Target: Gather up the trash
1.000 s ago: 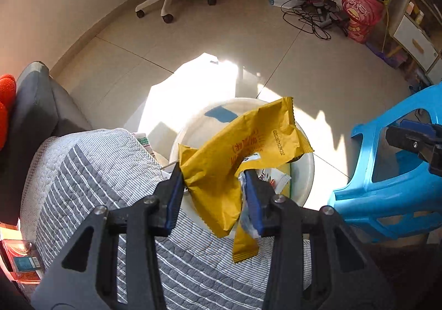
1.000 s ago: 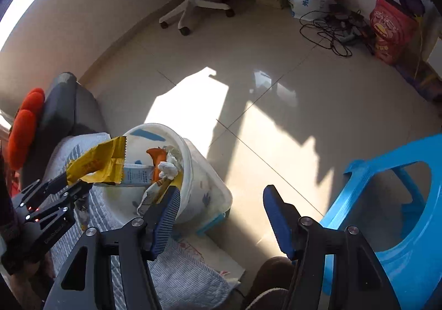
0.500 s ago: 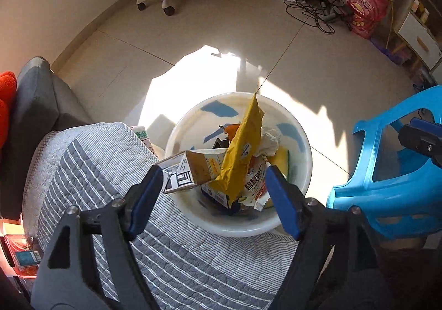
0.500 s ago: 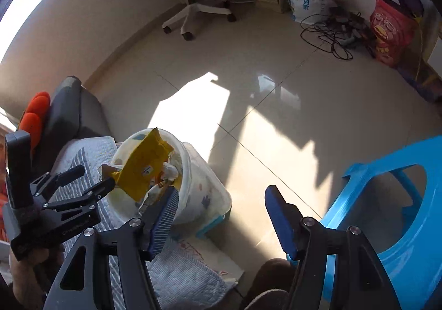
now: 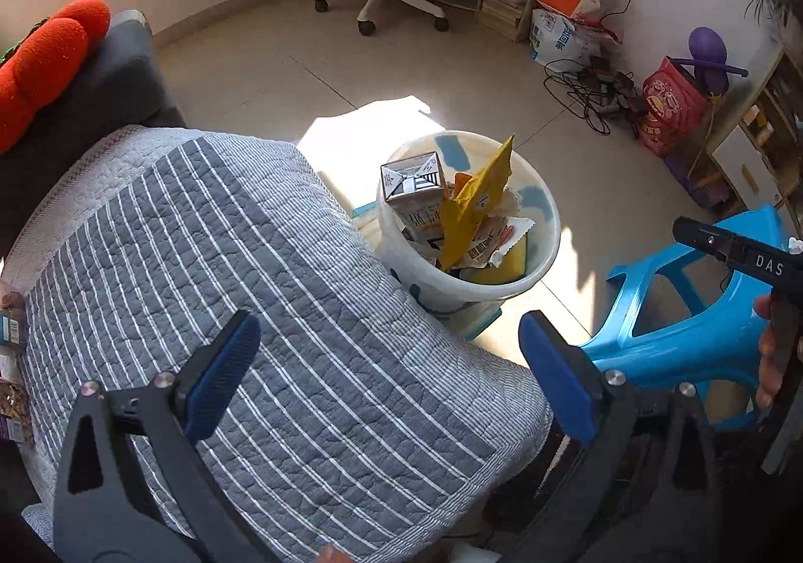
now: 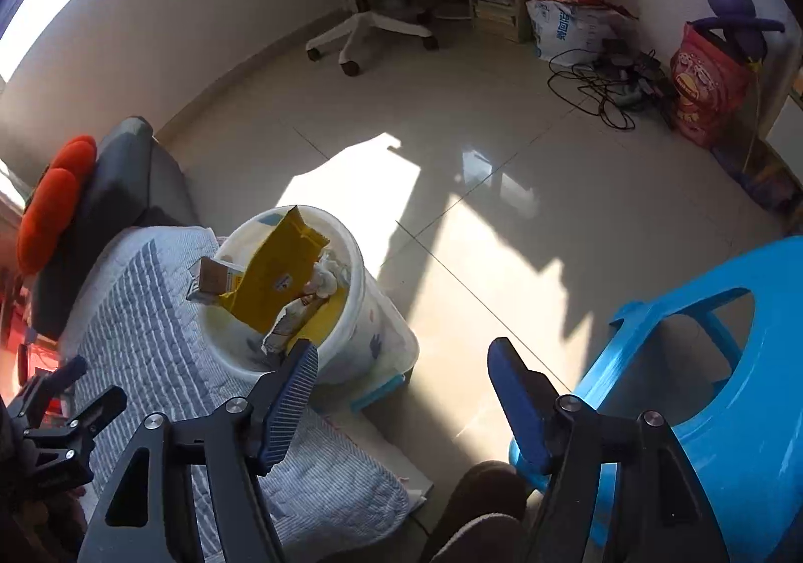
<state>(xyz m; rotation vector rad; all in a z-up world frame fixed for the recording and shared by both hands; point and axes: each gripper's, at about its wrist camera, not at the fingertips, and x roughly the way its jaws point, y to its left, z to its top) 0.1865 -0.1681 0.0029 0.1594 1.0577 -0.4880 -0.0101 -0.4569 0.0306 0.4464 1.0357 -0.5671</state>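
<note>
Left gripper [image 5: 389,375]: your jaws have just been opening. They stand wide apart over the striped quilt [image 5: 251,312] with nothing between them.
Right gripper [image 6: 401,395]: your jaws have just been opening too. They are apart and hold nothing.
Wrapper [image 5: 474,206]: the yellow wrapper stands in the bucket [image 5: 544,262], beside a carton [image 5: 414,181].
Bucket: on the floor, between the quilt on the left and the blue stool [image 5: 702,337] on the right.

Hard sunlight, long floor [image 6: 502,191] shadows, fisheye-warped edges.
</note>
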